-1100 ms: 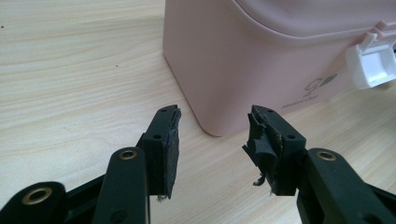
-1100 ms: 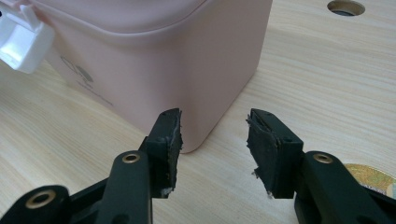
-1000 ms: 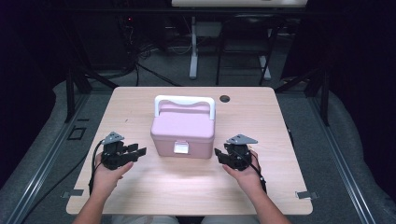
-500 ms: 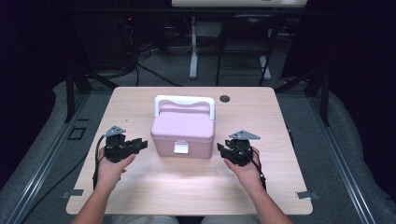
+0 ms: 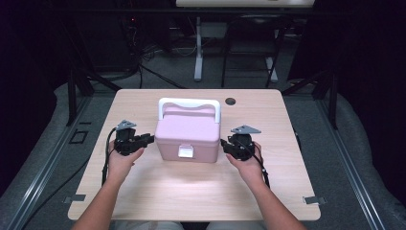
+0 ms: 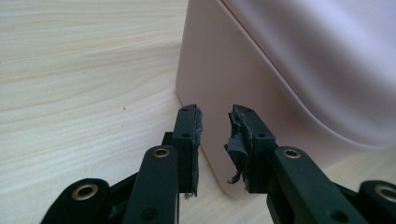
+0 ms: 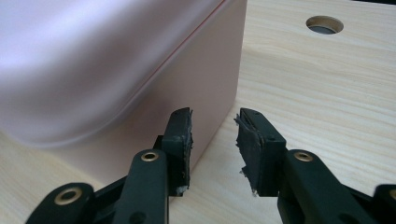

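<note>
Pink plastic: a box (image 5: 187, 136) with a white handle (image 5: 189, 104) folded back over its lid sits in the middle of my pale wooden table (image 5: 143, 196), its white latch (image 5: 186, 152) facing me on the front wall. The lid is down.

I hold my left gripper (image 5: 146, 139) just beside the box's left end, jaws pointing in at the side wall. In the left gripper view the two black jaws stand apart with a clear gap between them, and the gripper (image 6: 215, 135) has nothing in it. The torn pads (image 6: 237, 144) on the inner faces look frayed. The near corner of the box (image 6: 261, 79) rises right ahead of the jaws, very close; I cannot tell whether the tips touch it.

My right gripper (image 5: 225, 144) mirrors this at the box's right end, pointing in at that wall. In the right gripper view its jaws are also parted, and the gripper (image 7: 214, 135) is empty, with the box's corner (image 7: 187, 79) just ahead of the left jaw and bare wood ahead of the other. A thin reddish line marks the seam where the lid meets the body. Beyond, a round hole (image 7: 324, 24) is cut in the tabletop near the far edge; from above, the hole (image 5: 230, 101) lies behind the box to the right.

My left hand (image 5: 122, 160) and right hand (image 5: 246, 163) rest low over the table on either side, a cable (image 5: 106, 155) trailing back from the left gripper.
</note>
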A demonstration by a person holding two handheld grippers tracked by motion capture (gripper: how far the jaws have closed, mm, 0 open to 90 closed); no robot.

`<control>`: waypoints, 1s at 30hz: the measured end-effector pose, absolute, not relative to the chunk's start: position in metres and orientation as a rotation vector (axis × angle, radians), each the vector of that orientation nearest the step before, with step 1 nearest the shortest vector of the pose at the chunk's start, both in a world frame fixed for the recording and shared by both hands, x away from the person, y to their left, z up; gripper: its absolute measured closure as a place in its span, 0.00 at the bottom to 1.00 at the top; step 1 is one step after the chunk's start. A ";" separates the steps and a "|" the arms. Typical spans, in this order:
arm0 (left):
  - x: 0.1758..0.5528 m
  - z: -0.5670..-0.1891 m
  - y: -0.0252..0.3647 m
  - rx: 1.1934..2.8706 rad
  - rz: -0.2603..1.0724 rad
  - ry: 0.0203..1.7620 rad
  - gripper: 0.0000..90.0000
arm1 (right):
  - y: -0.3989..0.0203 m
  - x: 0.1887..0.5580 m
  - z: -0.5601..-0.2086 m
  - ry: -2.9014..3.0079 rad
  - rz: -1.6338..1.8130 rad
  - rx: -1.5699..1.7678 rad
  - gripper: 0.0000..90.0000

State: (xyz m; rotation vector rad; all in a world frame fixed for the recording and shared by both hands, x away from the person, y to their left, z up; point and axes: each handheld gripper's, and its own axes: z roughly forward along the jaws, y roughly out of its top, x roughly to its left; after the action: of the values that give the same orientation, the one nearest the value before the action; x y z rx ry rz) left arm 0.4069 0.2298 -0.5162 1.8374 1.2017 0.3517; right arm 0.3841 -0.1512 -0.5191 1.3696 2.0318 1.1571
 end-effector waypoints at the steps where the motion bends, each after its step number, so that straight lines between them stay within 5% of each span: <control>1: 0.409 -0.519 0.229 1.830 0.337 1.201 0.81 | -0.151 0.386 -0.520 2.022 1.174 1.391 0.72; 9: 0.407 -0.521 0.220 1.842 0.351 1.170 0.87 | -0.150 0.387 -0.525 2.016 1.198 1.394 0.75; 15: 0.401 -0.519 0.215 1.862 0.351 1.153 0.97 | -0.146 0.383 -0.525 2.004 1.203 1.383 0.87; 30: 0.392 -0.508 0.208 1.909 0.326 1.148 1.00 | -0.146 0.382 -0.520 2.054 1.164 1.401 1.00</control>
State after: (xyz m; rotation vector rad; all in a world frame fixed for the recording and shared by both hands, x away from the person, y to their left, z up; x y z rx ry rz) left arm 0.3919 0.2078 -0.5083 1.9091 1.1475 0.3259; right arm 0.3822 -0.1460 -0.5199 1.4012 2.0540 1.1643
